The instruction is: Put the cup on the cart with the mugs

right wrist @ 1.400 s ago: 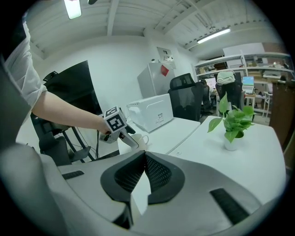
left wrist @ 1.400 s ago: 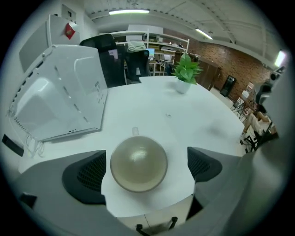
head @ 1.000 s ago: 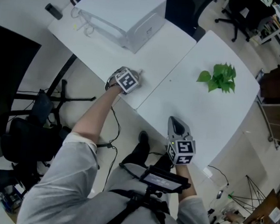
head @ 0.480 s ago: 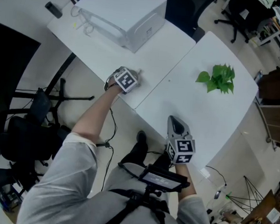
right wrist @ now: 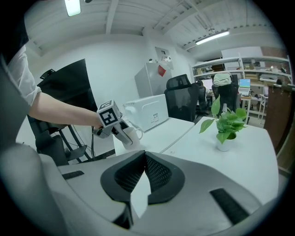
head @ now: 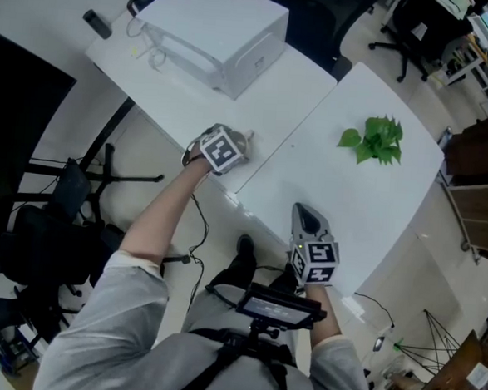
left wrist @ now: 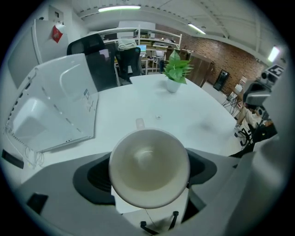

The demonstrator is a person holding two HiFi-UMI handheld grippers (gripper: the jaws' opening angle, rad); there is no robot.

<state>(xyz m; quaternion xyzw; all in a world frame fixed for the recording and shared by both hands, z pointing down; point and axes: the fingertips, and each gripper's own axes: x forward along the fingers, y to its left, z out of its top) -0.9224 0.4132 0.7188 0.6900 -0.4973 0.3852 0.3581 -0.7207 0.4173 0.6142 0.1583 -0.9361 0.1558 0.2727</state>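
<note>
1. Person seen from above, standing at the near edge of a long white table and holding a claw in each hand.
2. Left claw reaches out over the table's near edge, pointing steeply down, on a bare forearm.
3. Its jaws stand wide and grip a cream ceramic cup by the sides; they have just been closing in on it.
4. From the left gripper view the cup's empty bowl faces the camera, its small handle pointing away toward the table's middle.
5. In the right gripper view the cup sits at the table's near corner, and I cannot tell whether its base touches the surface.
6. Right claw is low, beside the person's body, at the table's near edge, well apart from the cup; its jaw tips meet with nothing between them.
7. White box-shaped appliance sits at the far left of the table.
8. Small green leafy plant in a white pot stands on the right part of the table.
</note>
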